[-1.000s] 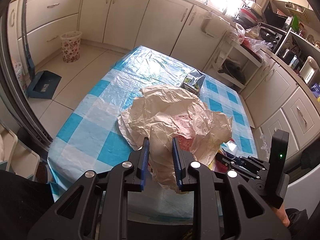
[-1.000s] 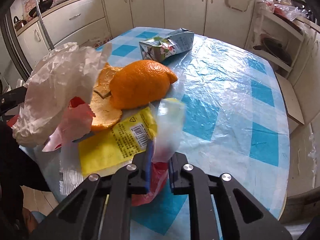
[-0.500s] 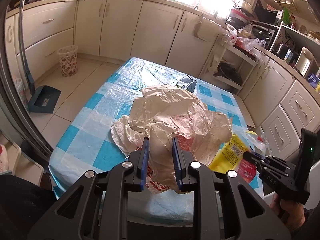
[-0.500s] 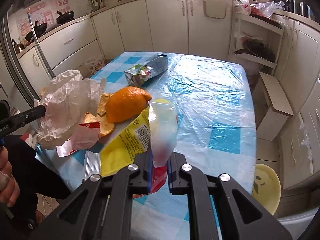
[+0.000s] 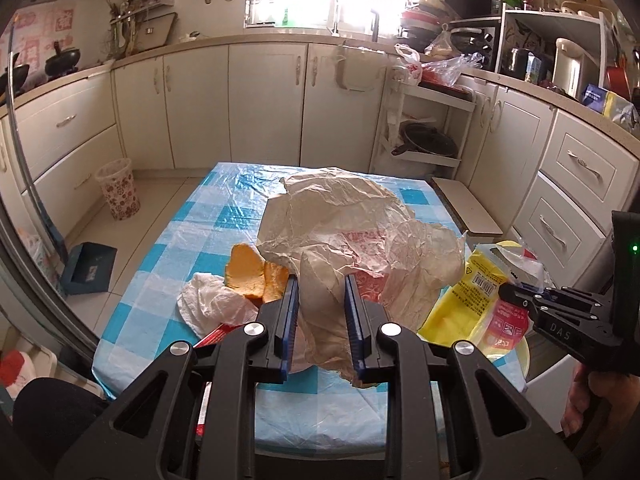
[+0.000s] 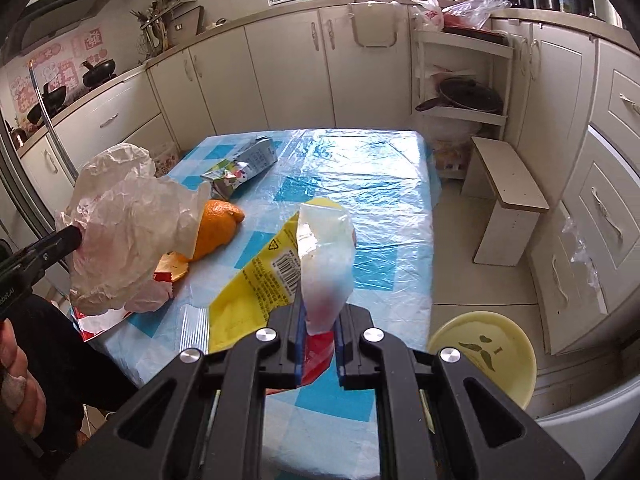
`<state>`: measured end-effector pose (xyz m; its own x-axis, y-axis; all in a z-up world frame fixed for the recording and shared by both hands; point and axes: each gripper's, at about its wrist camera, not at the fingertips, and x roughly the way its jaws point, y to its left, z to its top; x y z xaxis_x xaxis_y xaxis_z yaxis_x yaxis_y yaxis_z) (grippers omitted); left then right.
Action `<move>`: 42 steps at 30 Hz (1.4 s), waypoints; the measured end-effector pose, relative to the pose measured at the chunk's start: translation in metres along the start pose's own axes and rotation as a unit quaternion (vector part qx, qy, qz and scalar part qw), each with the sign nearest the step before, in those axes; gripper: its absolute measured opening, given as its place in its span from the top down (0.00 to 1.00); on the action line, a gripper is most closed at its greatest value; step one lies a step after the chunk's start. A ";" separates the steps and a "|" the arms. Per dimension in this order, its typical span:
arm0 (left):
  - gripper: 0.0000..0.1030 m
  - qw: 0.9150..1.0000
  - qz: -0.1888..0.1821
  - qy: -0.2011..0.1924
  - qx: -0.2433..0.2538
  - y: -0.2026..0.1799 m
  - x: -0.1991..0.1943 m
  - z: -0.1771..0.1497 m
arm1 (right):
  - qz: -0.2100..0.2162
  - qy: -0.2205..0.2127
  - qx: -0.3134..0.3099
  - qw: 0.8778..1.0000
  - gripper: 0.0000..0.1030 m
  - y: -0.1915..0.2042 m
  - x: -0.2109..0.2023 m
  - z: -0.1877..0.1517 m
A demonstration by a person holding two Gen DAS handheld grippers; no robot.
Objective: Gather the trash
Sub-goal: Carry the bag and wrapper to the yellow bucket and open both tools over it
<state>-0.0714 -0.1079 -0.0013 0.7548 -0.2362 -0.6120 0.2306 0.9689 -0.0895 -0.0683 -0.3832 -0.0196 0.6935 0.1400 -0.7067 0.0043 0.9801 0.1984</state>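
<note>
My left gripper is shut on a crumpled cream plastic bag and holds it above the blue checked table. The bag also shows at the left of the right wrist view. My right gripper is shut on a yellow and clear snack wrapper, lifted off the table; the wrapper shows in the left wrist view too. Orange peel and a crushed drink carton lie on the table. A red wrapper lies at the near edge.
A yellow bin stands on the floor right of the table. A small white stool is beyond it. A patterned wastebasket and a dustpan are on the floor at left. Kitchen cabinets ring the room.
Both grippers rose and pulled back from the table with their loads. The wrapper is now clear of the table, and the peel under the bag has come into view.
</note>
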 end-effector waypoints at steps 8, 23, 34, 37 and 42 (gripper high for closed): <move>0.80 0.999 -0.023 0.002 0.028 -0.042 -0.002 0.002 | -0.052 -0.017 0.026 0.998 0.88 -0.038 -0.024 -0.002; 0.80 0.992 -0.095 0.030 0.077 -0.159 0.025 0.004 | -0.210 0.096 0.010 0.973 0.87 -0.150 0.002 -0.019; 0.80 0.984 -0.127 0.098 0.083 -0.211 0.075 -0.021 | -0.176 0.229 0.093 0.953 0.52 -0.209 0.074 -0.041; 0.80 0.981 -0.127 0.115 0.088 -0.222 0.089 -0.031 | -0.199 0.182 0.146 0.952 0.39 -0.226 0.050 -0.029; 0.80 0.975 -0.136 0.139 0.104 -0.247 0.106 -0.046 | -0.207 0.055 0.233 0.949 0.31 -0.246 -0.010 -0.013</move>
<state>-0.0763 -0.3690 -0.0803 0.4592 -0.4243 -0.7805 0.5402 0.8308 -0.1337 -0.0852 -0.6236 -0.0703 0.4837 -0.2037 -0.8512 0.5949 0.7899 0.1491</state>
